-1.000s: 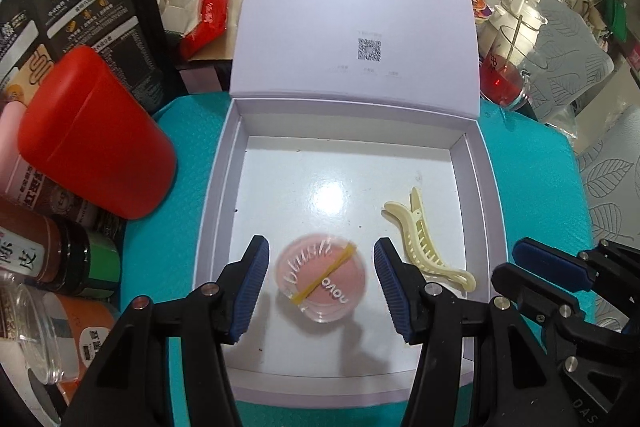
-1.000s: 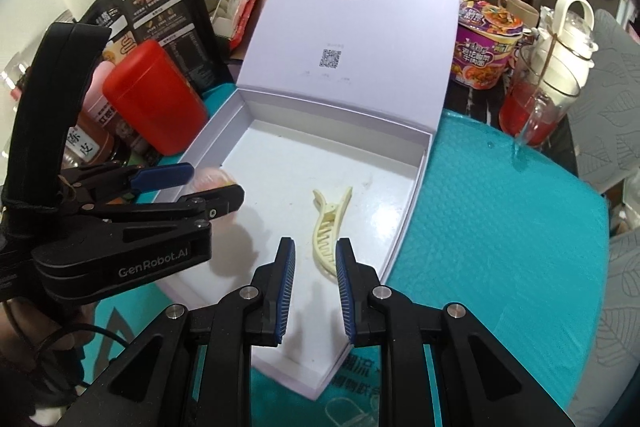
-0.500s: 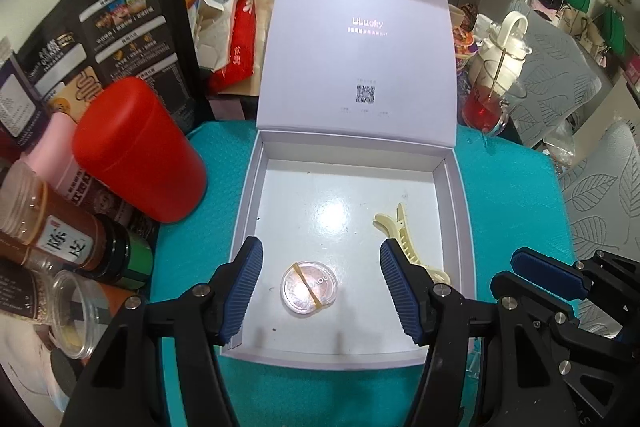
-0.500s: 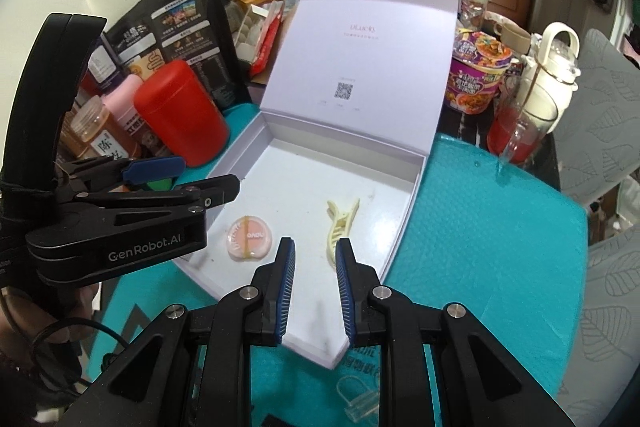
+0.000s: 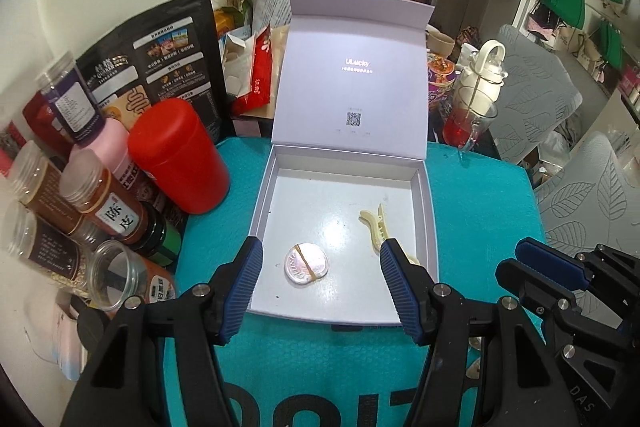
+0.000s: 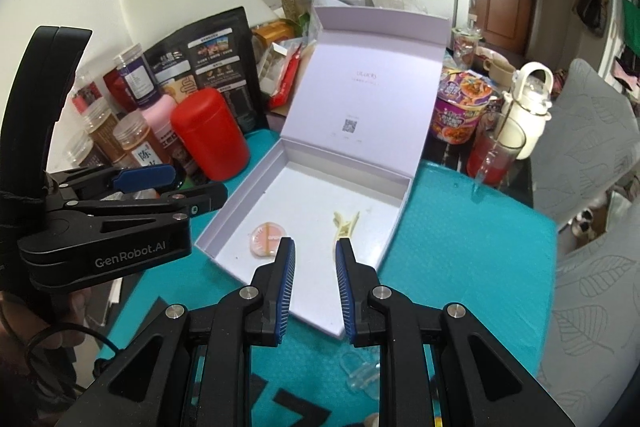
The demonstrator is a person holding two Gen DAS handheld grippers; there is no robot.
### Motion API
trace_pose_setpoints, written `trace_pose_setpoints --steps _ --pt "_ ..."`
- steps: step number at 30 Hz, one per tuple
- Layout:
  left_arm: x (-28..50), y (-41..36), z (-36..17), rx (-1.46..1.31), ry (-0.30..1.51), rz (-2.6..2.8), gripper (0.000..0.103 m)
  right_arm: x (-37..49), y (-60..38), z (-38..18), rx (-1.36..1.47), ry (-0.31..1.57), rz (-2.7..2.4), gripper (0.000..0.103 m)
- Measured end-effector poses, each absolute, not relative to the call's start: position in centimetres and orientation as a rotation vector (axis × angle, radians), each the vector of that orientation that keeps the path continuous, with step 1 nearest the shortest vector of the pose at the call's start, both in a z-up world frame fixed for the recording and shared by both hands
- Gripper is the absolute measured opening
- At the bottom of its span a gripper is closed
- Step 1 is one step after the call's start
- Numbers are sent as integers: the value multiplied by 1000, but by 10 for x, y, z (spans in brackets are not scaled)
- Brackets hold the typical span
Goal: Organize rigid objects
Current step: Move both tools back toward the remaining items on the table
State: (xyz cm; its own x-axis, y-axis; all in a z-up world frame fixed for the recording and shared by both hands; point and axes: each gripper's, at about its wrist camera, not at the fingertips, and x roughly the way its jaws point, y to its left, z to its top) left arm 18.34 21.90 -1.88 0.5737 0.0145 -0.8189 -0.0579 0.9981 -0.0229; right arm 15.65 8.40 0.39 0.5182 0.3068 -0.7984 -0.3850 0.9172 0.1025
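Two items inside the open lavender box [image 5: 425, 219] – round pink compact [image 5: 306, 263] with a yellow band across it near the near-left of the floor, cream hair clip [image 5: 375, 227] lying flat to its right, close to the right wall; well apart from each other, not touching. Box lid standing upright at the far side, QR code on its inner face. Box sitting on teal mat [image 5: 480, 195]. Left gripper [image 5: 320, 283] above the near edge of the box, fingers spread wide, nothing between them – compact visible in the gap but lower, on the box floor. Right gripper [image 6: 315, 281] at the near-right corner of the box, fingers parted by a narrow gap, empty; tail of the hair clip just beyond its tips. Clear plastic piece [image 6: 358, 371] on the mat near the right gripper, partly hidden, can't tell what. Left of the box: red canister [image 5: 178, 155], spice jars [image 5: 100, 203], black pouch [image 5: 160, 63]. Far right: white bottle [image 5: 482, 75], glass with red liquid [image 5: 466, 123], instant noodle cup [image 6: 460, 107].
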Motion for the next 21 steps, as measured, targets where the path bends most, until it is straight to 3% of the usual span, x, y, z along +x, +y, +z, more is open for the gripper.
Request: trace_pose_setpoints --steps 7,15,17,19,21 --pt "152 201 0 -43 925 29 61 127 71 21 -93 909 401 21" --pt "119 174 11 -33 903 9 61 92 45 34 -91 884 375 32" --pt "110 166 12 -25 898 3 66 83 37 37 -91 881 370 34" --pt "103 157 13 -13 889 -1 82 75 29 39 -92 879 363 35" --pt "96 150 16 -9 879 -3 82 67 21 41 -97 877 354 36"
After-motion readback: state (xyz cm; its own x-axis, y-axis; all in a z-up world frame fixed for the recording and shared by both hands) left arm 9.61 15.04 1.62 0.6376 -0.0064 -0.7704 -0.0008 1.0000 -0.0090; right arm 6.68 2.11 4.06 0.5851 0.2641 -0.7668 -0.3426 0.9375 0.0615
